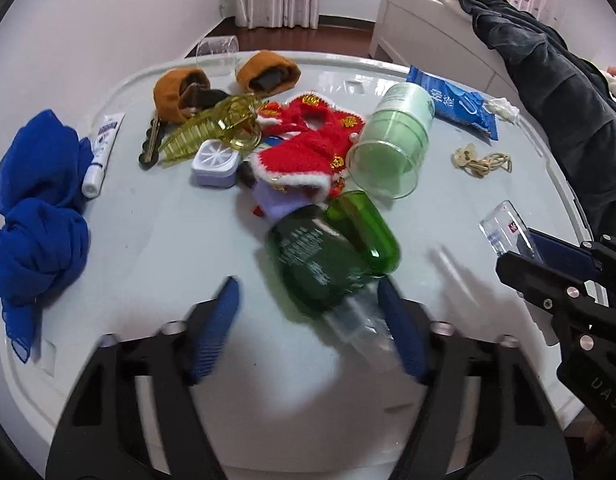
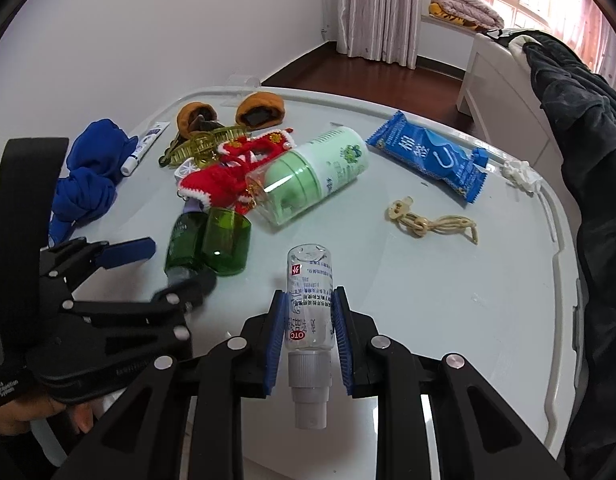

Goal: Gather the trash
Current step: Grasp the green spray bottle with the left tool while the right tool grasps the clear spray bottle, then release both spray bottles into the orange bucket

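Right tool: it is seen clenched on a small clear spray bottle, gripped across the body with the white nozzle pointing back toward the camera and the base pointing out over the counter. The left tool is spread wide, its blue pads set to either side of a green bottle that lies on its side; only the neck end falls between them, and the right pad looks to be just touching it.

A slip is judged likely there: the neck is narrow and round, so it could be squeezed out sideways, or the bottle rolled into the red knitted piece just behind. The loose green cap, touching the bottle, could be knocked away by the same closing.

Beyond these, one pale green canister, one blue wrapper, one crumpled tissue at the far edge, one beige cord, one blue cloth, one small tube, one yellow hair clip and two brown knitted pouches are counted.
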### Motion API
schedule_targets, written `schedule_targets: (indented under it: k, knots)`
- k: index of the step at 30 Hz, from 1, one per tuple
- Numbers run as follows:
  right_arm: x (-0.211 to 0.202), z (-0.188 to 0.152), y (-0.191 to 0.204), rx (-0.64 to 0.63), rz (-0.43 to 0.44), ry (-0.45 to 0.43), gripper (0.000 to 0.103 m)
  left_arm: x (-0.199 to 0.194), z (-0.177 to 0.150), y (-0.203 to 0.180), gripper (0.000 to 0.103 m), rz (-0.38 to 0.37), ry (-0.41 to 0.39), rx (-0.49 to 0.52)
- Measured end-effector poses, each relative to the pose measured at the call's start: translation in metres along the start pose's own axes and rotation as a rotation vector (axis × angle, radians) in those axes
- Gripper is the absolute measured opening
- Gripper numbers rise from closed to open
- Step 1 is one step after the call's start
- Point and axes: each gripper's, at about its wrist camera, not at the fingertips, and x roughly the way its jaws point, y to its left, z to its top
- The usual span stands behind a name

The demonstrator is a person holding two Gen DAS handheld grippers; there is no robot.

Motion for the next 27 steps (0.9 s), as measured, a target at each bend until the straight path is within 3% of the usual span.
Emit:
schedule_targets:
  k: [2,6,19,27]
  knots:
    - [-0.002,-0.002,-0.002,-0.002,-0.003,-0.003,0.024,0.000,-0.001,0.002,0.040,0.010,-0.002,0.015]
    - [-0.008,-0.003,-0.001,-0.012,-0.014,-0.017,0.024,-0.004,-0.005,0.005,0.037,0.013,-0.007,0.025]
    - [-0.020,-0.003,0.003,-0.041,-0.036,-0.046,0.024,-0.022,-0.022,0.005,0.037,-0.004,-0.008,0.061]
    - [-0.036,-0.010,0.000,-0.042,-0.028,-0.068,0.024,-0.057,-0.039,-0.004,0.037,-0.028,-0.042,0.110]
